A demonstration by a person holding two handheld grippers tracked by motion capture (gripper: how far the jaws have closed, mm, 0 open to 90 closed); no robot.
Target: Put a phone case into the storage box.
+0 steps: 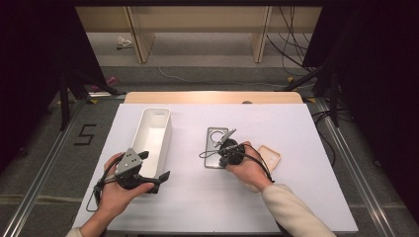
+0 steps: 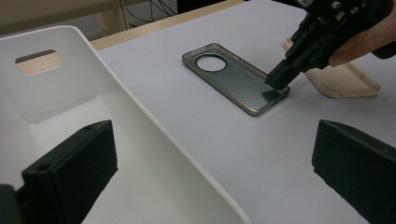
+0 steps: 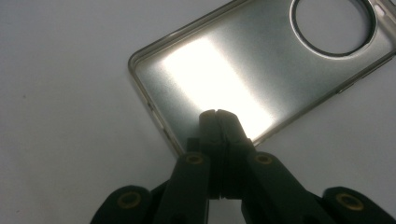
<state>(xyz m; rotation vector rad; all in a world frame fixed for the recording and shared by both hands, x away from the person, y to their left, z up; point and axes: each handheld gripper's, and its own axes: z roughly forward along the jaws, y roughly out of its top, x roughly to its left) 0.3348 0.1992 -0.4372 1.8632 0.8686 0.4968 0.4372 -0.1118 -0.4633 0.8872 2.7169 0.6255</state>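
Glossy smoky translucent phone case (image 3: 261, 70), probably soft plastic; matt white bin (image 2: 140, 140).

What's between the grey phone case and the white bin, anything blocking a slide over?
Nothing visible. Bare table lies between the grey phone case and the white bin. The right gripper, jaws shut, tips down on the case's near end. The tan case lies on the far side, away from the bin.

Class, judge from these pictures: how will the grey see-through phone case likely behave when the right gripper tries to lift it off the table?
The grey phone case is thin-walled, so it is probably light and may flex. It lies flat on the table, so an edge likely needs levering first. Its glossy inside suggests the shut right gripper could slip.
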